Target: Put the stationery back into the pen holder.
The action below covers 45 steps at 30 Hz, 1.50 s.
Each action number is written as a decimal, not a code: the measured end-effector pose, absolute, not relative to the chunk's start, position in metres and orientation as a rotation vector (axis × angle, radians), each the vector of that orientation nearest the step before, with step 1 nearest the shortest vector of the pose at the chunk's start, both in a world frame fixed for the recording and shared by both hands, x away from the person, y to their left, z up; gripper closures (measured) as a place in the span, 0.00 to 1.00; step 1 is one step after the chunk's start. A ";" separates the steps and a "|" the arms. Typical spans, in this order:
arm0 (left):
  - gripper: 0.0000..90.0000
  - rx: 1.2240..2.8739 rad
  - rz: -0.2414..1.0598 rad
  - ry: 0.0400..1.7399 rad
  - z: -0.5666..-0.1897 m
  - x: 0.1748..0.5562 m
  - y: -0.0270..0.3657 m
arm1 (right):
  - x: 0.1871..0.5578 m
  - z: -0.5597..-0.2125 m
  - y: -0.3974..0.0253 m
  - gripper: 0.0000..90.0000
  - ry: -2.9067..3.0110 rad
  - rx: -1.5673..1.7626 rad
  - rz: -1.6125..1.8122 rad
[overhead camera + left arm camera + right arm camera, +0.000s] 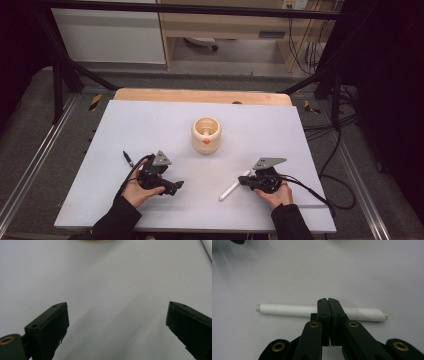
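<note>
A white marker pen lies flat on the pale table, slanting up to the right. My right gripper is at the pen's upper end. In the right gripper view its jaws are pressed together, and my right gripper stands over the middle of the white pen, which passes beneath the tips. My left gripper is low at the front left, jaws wide apart. In its own view my left gripper has only bare table between the fingers. A cream pot with an orange dot stands at the centre.
A short black pen lies on the table just beyond the left hand. A wooden strip borders the table's far edge. Black frame bars and cables run along both sides, and a cable trails from the right gripper.
</note>
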<state>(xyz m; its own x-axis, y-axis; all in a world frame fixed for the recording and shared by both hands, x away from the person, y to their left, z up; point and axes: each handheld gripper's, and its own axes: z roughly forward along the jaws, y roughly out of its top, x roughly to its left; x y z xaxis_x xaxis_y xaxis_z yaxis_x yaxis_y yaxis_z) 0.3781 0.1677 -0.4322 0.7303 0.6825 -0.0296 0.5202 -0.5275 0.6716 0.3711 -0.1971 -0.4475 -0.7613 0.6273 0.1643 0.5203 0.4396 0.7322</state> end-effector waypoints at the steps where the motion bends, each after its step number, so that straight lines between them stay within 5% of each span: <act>1: 0.05 2.255 0.310 0.902 -0.432 0.378 0.168 | 0.372 -0.448 -0.196 0.98 2.551 1.015 1.220; 16: 0.03 2.270 0.279 0.864 -0.428 0.372 0.158 | 0.371 -0.441 -0.203 0.92 2.522 1.010 1.225; 35: 0.14 2.332 0.232 0.813 -0.410 0.382 0.090 | 0.363 -0.446 -0.245 0.25 2.442 1.157 1.178; 45: 0.25 2.377 0.208 0.782 -0.403 0.394 0.048 | 0.362 -0.447 -0.248 0.09 2.426 1.194 1.141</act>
